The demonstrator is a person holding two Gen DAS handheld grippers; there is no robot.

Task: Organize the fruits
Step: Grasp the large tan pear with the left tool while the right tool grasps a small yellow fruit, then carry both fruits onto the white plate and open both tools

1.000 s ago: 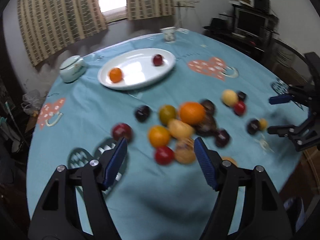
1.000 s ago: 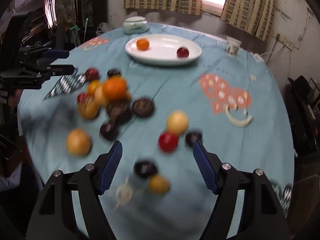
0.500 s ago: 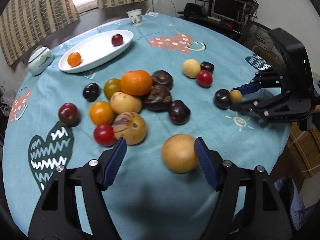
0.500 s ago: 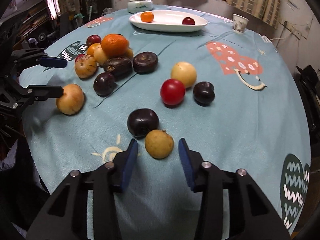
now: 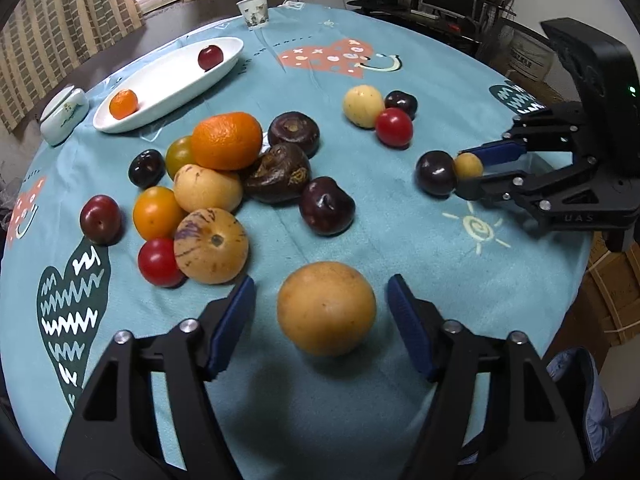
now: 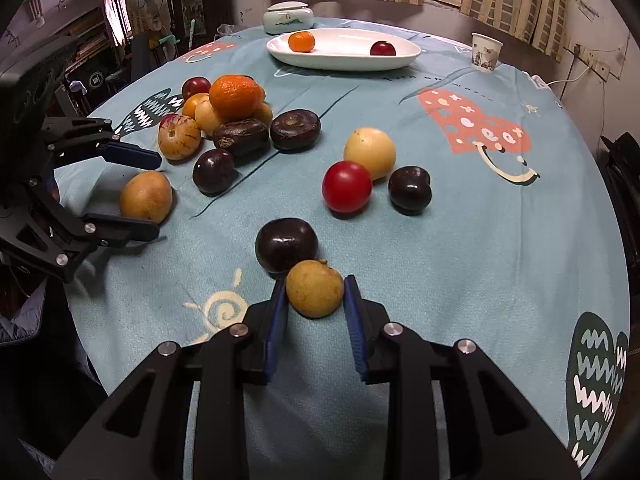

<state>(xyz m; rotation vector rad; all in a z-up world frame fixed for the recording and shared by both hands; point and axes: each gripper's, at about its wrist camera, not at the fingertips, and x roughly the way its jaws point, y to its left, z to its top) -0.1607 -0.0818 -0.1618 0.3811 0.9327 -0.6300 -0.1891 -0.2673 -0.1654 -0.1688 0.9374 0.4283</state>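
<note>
Reaching in low over the table edge, the right gripper [image 6: 314, 300] has its blue pads pinched onto a small yellow-brown fruit [image 6: 315, 289], one pad on each side, so it's clamped on that one, and the fruit sits on the teal tablecloth [image 6: 460, 240]. Just past its fingertips and touching the little fruit is a dark plum [image 6: 286, 245]. Further ahead and a bit to the right are a red tomato [image 6: 347, 186], a pale yellow fruit [image 6: 370, 153] and another dark plum [image 6: 409, 189] bunched together. The left gripper [image 5: 320, 306] is also down near the cloth, jaws spread wide with a big golden-orange fruit [image 5: 326, 308] sitting between the pads, gap on both sides, so nothing grabbed there. Ahead and to its left is the main pile: a striped yellow melon-looking fruit [image 5: 211, 245] just off the left pad, a red tomato [image 5: 159, 262] beside it, and a big orange [image 5: 226, 141] on top of the heap. Way out ahead of both tools is the white oval plate [image 5: 168, 80] with a small tangerine [image 5: 123, 103] and a dark red plum [image 5: 211, 57] on it, well apart from each other. From the left camera you can see the right tool coming in from the right side, fingers pointed toward the middle of the table.
</note>
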